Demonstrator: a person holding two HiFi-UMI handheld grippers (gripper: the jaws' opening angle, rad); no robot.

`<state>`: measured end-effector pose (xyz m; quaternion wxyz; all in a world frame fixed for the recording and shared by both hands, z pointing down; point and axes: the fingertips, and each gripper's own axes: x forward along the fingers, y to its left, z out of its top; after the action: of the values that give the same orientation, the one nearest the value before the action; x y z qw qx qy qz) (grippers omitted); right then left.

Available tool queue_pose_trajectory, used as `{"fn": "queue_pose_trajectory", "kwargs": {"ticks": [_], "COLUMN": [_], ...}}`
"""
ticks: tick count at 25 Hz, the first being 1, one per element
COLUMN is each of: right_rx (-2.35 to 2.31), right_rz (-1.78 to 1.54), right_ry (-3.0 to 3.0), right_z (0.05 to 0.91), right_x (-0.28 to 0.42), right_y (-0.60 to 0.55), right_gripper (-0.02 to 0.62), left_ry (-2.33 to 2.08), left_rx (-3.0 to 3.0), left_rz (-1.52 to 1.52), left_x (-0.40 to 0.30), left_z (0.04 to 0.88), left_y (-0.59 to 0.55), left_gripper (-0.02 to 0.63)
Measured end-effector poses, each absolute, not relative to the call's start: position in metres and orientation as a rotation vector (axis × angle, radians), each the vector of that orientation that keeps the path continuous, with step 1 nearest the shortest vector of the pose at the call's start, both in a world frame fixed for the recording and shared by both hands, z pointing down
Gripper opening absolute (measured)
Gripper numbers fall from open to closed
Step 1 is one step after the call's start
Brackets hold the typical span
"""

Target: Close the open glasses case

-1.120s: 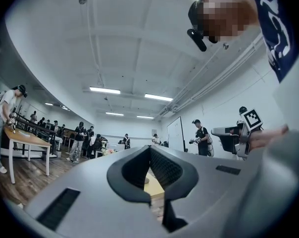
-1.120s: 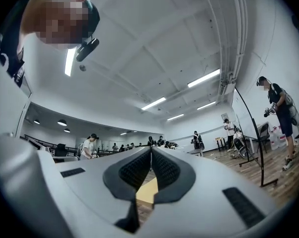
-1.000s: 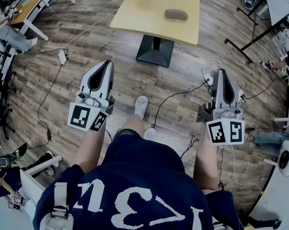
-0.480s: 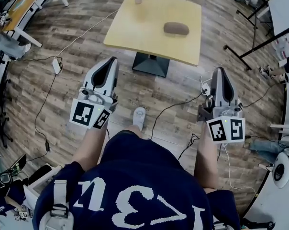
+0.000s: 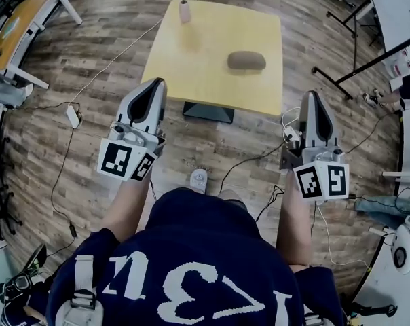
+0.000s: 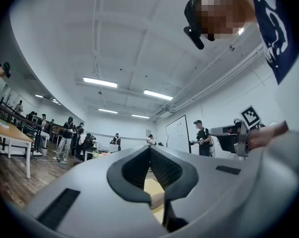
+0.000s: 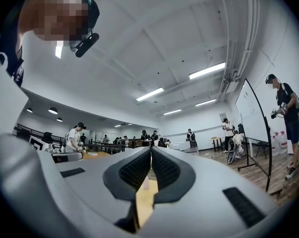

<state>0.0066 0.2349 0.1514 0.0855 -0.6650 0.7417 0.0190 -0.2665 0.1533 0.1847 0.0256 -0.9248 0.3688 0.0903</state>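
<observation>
Left gripper view: left gripper [image 6: 149, 150] is clenched. The ribbed dark pads meet at the tips with nothing between them, and a sliver of yellow tabletop shows through the gap lower down.

Right gripper view: right gripper [image 7: 150, 150] is also pressed together and empty.

Head view: both tools are held out in front of the person with noses toward 12 o'clock. The left gripper [image 5: 153, 85] is at picture left and the right gripper [image 5: 312, 99] at picture right. Both hang over wood-plank floor [image 5: 89, 60], just short of the table's near edge.

The square yellow wooden table [image 5: 205, 66] stands ahead on a dark pedestal. The brown oblong glasses case [image 5: 246, 60] lies on it, right of centre and well apart from both tools.

Bearings to the case:
- From the left gripper, between 2 and 3 o'clock.
- From the right gripper, about 10 o'clock.
- The long axis runs 9 to 3 o'clock, crosswise to the way the grippers point.

Judgement: the right gripper is the nearer, so it is the likelier to reach the lid first. Neither is in reach yet.

Case appearance: rounded ends, smooth dull brown, reading as one low lump. It is too small here to tell whether the lid stands open.

A small pale vase with a green sprig [image 5: 184, 11] stands at the table's far left, about 10 o'clock from the case and clear of any approach.
</observation>
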Motion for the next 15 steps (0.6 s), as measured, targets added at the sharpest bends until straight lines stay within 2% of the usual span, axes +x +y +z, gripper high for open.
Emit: {"fn": "queue_pose_trajectory", "kwargs": {"ticks": [15], "right_rx": [-1.962], "right_rz": [-0.014], "right_ry": [2.21], "right_z": [0.179], "right_x": [0.049], "right_y": [0.165], "right_gripper": [0.028], "left_ry": [1.205], "left_rx": [-2.883], "left_rz": [0.212], "left_x": [-0.234], "left_z": [0.215], "left_y": [0.092], "left_gripper": [0.013]}}
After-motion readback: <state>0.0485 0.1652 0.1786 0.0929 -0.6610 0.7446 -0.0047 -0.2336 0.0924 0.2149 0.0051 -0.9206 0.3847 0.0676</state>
